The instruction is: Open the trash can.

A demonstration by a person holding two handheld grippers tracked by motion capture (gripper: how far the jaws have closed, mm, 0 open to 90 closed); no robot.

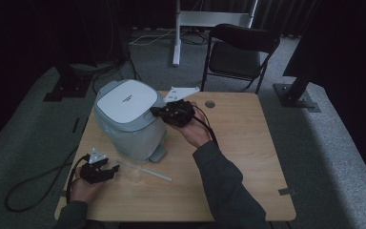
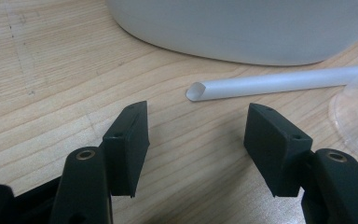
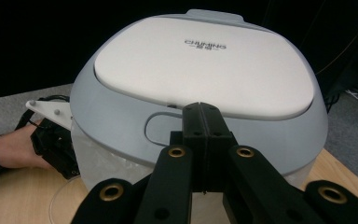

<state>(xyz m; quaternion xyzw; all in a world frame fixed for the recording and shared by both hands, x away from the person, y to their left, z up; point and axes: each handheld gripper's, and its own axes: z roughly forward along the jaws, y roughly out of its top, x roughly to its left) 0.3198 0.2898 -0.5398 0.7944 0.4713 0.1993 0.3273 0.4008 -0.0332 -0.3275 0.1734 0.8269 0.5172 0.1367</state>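
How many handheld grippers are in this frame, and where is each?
2. The left gripper is near the table's front-left, jaws open toward a straw. The right gripper presses shut jaws against the rice cooker.

White-and-grey rice cooker (image 1: 128, 117) sits lid-closed on the table; translucent straw (image 1: 145, 171) lies just beside it.

Black grippers (image 1: 112, 170) — brass-ringed screw holes, grey plates — dark sleeves (image 1: 228, 183).

Dim room here: grey carpet floor (image 1: 28, 119), black folding chair (image 1: 238, 52) beyond the wooden worktop (image 1: 248, 143), dark curtains (image 1: 38, 28) behind.
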